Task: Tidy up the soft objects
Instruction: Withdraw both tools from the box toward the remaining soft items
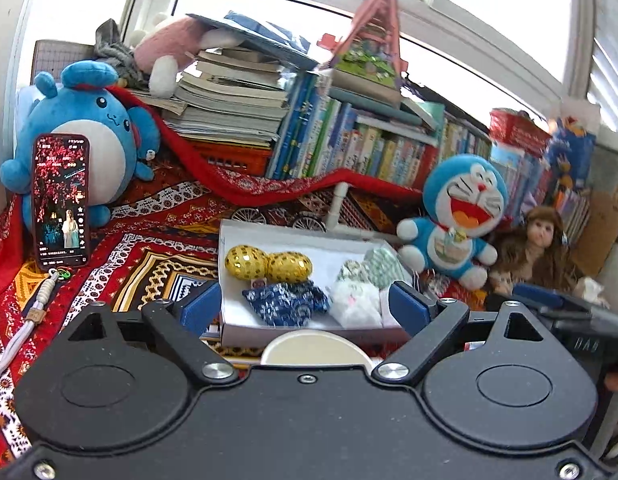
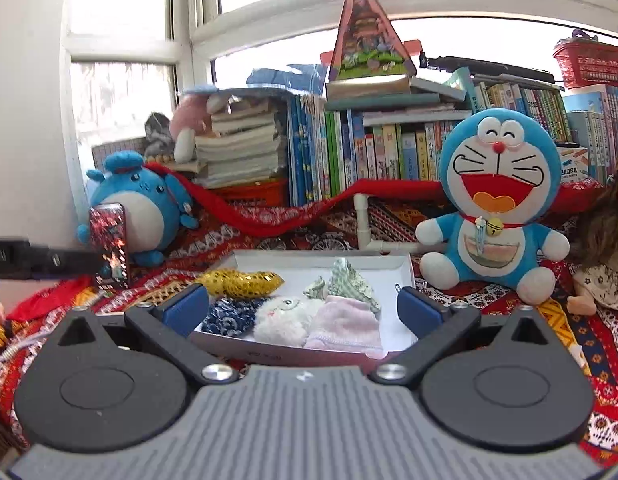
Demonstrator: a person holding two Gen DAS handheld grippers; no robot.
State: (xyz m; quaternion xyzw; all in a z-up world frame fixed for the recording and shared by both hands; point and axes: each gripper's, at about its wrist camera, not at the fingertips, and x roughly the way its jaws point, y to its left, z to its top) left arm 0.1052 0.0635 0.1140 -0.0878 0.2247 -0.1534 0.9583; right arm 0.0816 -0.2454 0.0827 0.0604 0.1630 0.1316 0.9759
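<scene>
- Left gripper [image 1: 305,310]: jaws spread wide, nothing between the blue pads [image 1: 201,312]; it hangs just short of the box's near edge.
- Right gripper [image 2: 305,310]: jaws likewise released, empty, level with the box's near wall.
- White box [image 2: 405,266] sits on the patterned cloth [image 1: 157,240], dead ahead at 12 o'clock in both views.
- Inside the box, left view: two gold pouches [image 1: 269,266] touching each other at 10 o'clock; blue print pouch [image 1: 287,302] just below them at 7; white fluffy toy [image 1: 355,300] beside it at 5; green striped pouches [image 1: 375,266] at 2.
- Right view adds a pink cloth [image 2: 345,326] at the box's 5 o'clock corner, touching the fluffy toy.
- A pale cup rim [image 1: 315,346] shows just beneath the left gripper, before the box.
- Doraemon plush [image 2: 497,200] sits upright at 2 o'clock beyond the box; doll [image 1: 537,248] to its right.
- Blue round plush [image 1: 81,140] at 10 o'clock, phone [image 1: 61,200] leaning upright against it, screen lit.
- Books [image 1: 349,148] line the window sill behind.
</scene>
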